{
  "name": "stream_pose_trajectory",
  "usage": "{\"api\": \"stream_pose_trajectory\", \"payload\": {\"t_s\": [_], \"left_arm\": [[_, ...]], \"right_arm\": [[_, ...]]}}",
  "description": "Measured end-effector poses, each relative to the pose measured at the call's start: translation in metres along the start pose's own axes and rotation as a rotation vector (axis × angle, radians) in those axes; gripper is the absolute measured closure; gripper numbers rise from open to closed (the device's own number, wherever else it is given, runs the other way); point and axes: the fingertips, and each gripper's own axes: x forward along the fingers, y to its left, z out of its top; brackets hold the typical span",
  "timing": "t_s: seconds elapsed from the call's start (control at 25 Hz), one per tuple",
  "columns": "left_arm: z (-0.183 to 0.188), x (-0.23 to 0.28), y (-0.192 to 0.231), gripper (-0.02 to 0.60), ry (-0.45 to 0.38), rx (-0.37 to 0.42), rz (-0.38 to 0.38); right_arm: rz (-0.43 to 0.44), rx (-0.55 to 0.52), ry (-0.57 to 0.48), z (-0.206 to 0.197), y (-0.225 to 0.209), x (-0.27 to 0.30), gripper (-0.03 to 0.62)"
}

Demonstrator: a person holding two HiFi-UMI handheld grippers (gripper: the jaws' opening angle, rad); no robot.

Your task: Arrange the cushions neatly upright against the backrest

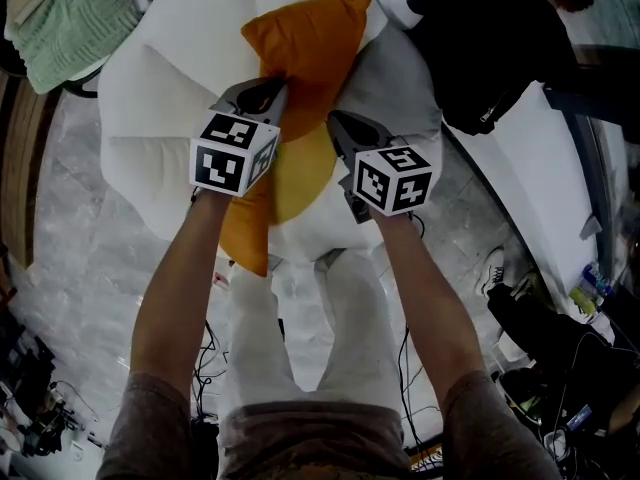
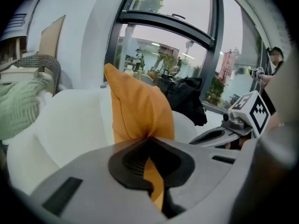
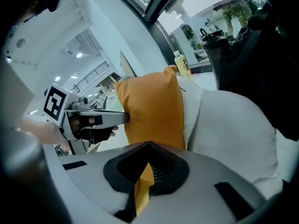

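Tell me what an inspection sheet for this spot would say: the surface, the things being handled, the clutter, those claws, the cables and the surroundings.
Surface: white padded chair on a pale marbled floor.
Job's things: one orange cushion, held over the chair, not yet set against the backrest.
Clutter: green knitted blanket beside the chair; black bag on the other side; a shoe on the floor.
Grippers: left claw and right claw are both shut on the cushion's fabric, one on each side.
Cables: dark cables loose on the floor by the person's legs.
Surroundings: tall windows behind the chair.
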Motion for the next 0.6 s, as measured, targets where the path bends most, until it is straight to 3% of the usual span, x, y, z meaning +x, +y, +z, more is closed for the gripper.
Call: {"api": "stream_pose_trajectory", "payload": {"t_s": [0.4,0.6], "left_arm": [[-0.03,-0.004,0.06,0.572,-0.006,-0.127,0.179],[-0.036,-0.011,0.075,0.565,-0.01,-0.137,0.233]], "right_arm": [[0.011,-0.005,0.02,-0.014,0.009,0.017,0.576],[0.016,-0.01,0.027,-0.016,0.017,0.021,0.576]]}}
